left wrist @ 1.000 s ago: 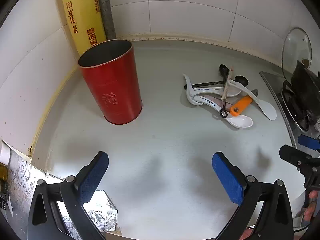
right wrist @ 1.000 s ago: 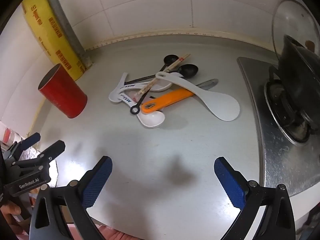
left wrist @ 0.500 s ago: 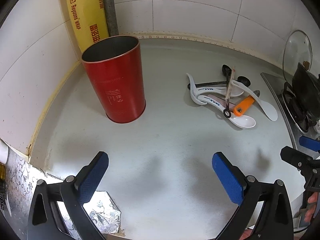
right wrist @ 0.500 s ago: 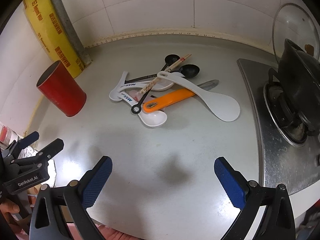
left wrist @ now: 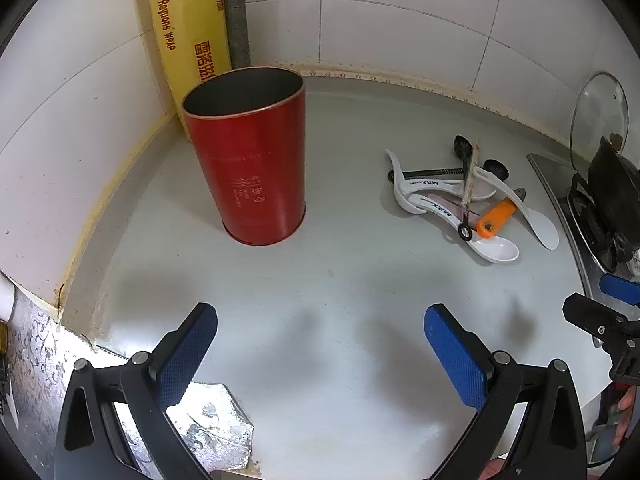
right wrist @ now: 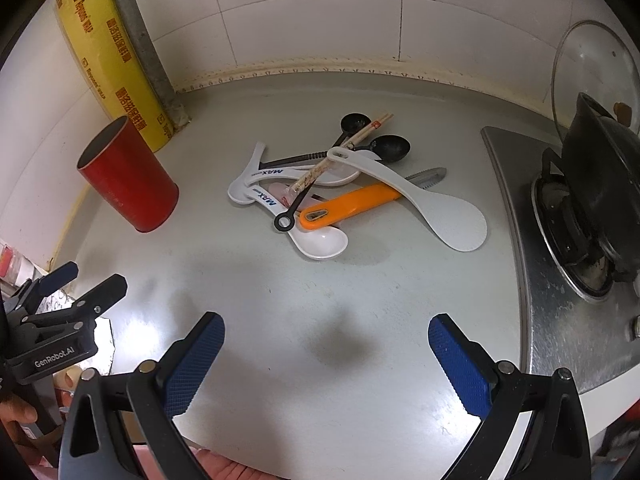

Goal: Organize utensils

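Both claws, left gripper [left wrist: 320,350] and right gripper [right wrist: 326,356], hovering spread wide, empty. Utensil pile [right wrist: 340,192] tangled, light, slippery plastic; orange handle [right wrist: 348,206] looking like easiest grip. Red cup [left wrist: 248,156] waiting empty.

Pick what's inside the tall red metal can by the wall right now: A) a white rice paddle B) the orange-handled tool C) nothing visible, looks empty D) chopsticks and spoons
C: in the left wrist view the tall red metal can shows only bare grey inner wall, while the chopsticks, the orange-handled tool and the white rice paddle all lie in the pile on the grey countertop; the can's bottom is out of sight.
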